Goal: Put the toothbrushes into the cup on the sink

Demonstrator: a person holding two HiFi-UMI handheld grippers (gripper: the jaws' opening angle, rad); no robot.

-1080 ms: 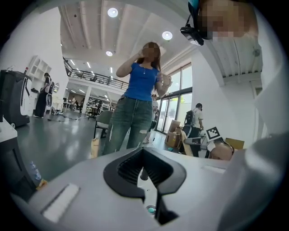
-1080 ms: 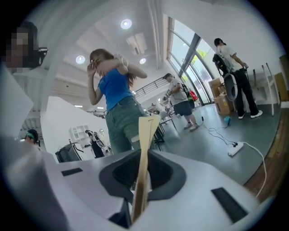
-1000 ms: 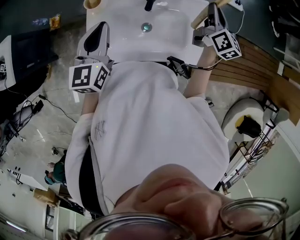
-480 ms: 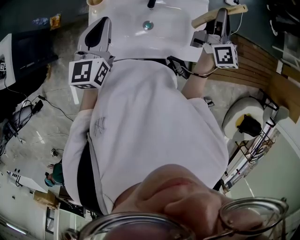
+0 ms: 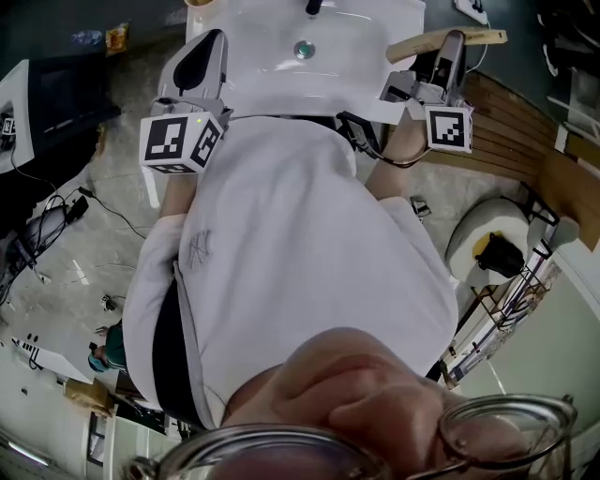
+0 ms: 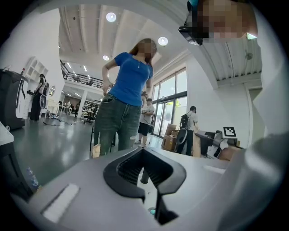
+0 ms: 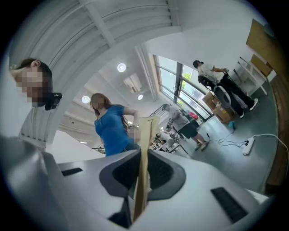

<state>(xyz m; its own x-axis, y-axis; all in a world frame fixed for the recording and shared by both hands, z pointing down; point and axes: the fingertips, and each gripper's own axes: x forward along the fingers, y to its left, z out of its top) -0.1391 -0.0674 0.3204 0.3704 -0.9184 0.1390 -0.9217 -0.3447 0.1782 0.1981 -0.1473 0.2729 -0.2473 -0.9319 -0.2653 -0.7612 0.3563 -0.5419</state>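
A flat wooden toothbrush point(image 5: 448, 39) lies crosswise between the jaws of my right gripper point(image 5: 452, 49), over the right edge of the white sink point(image 5: 262, 70). In the right gripper view the toothbrush point(image 7: 146, 135) stands on edge between the pads, pointing up past the right gripper point(image 7: 142, 158). My left gripper point(image 5: 195, 67) hovers at the sink's left edge. Its jaws meet at the tips with nothing in them, as the left gripper point(image 6: 142, 151) shows in its own view. A tan cup point(image 6: 95, 150) stands at the sink's far left corner, cut off by the head view's top edge.
The drain point(image 5: 303, 49) and a dark faucet point(image 5: 314, 7) sit mid-sink. A wooden panel point(image 5: 525, 131) and a white round fixture point(image 5: 487, 239) lie to the right. Cables point(image 5: 56, 211) trail on the floor at left. A person in a blue top point(image 6: 128, 90) stands beyond the sink.
My right gripper has risen and shifted right with the toothbrush, which now lies nearly level across the head view. The left gripper has hardly moved.
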